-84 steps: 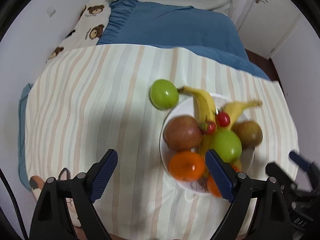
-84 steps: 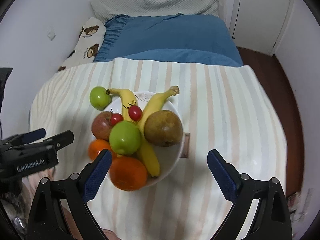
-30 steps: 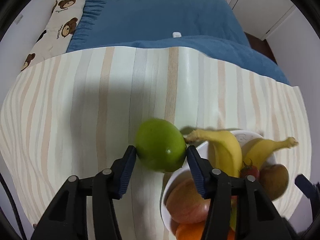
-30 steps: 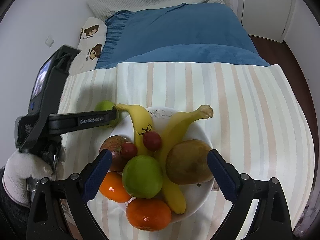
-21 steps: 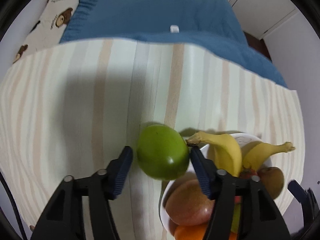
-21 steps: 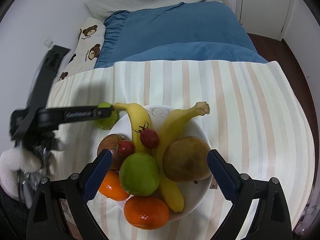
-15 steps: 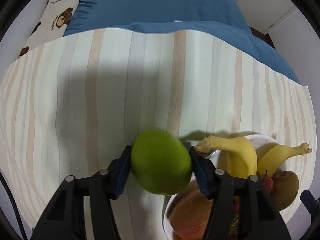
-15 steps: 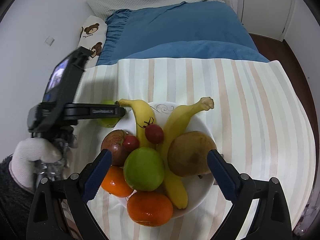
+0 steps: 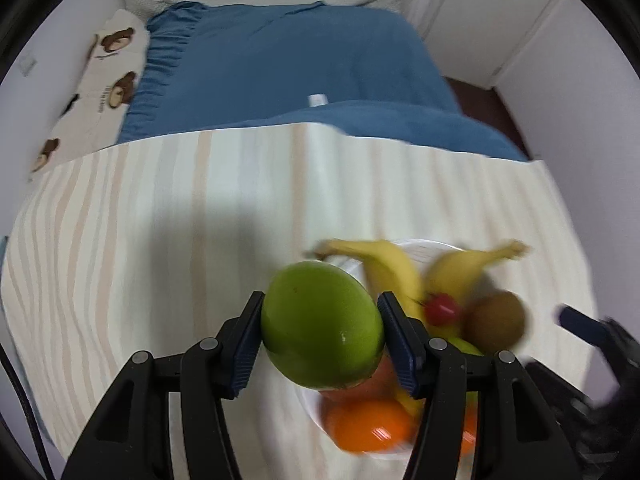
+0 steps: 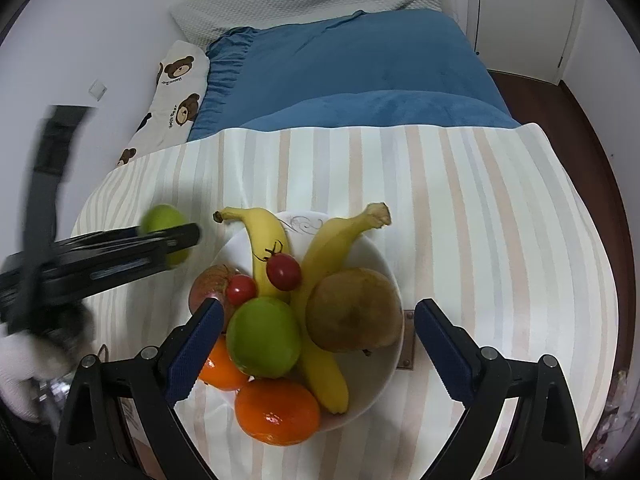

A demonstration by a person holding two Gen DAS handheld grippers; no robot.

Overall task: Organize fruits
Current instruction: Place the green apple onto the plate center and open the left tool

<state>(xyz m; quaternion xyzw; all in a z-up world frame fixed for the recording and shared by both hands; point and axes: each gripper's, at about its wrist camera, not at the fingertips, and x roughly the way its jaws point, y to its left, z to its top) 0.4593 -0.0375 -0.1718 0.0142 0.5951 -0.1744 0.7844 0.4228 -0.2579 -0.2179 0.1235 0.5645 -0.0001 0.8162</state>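
My left gripper [image 9: 322,330] is shut on a green apple [image 9: 322,324] and holds it above the striped cloth, just left of the white plate [image 9: 420,246]. The right wrist view shows that apple [image 10: 160,216] in the blurred left gripper [image 10: 176,240], beside the plate's [image 10: 384,280] left rim. The plate holds two bananas [image 10: 264,236], two cherry tomatoes [image 10: 283,272], a second green apple [image 10: 262,336], a red apple [image 10: 208,284], a brown pear [image 10: 354,316] and two oranges [image 10: 278,410]. My right gripper [image 10: 316,350] is open, hovering over the plate's near side.
The plate sits on a table under a striped cloth [image 10: 460,208]. A bed with a blue blanket [image 10: 360,64] and a bear-print pillow [image 10: 176,84] lies behind it. Brown floor [image 10: 592,128] runs along the right.
My left gripper has lifted the green apple off the cloth and swung right, toward the plate. The right gripper has stayed open over the plate.
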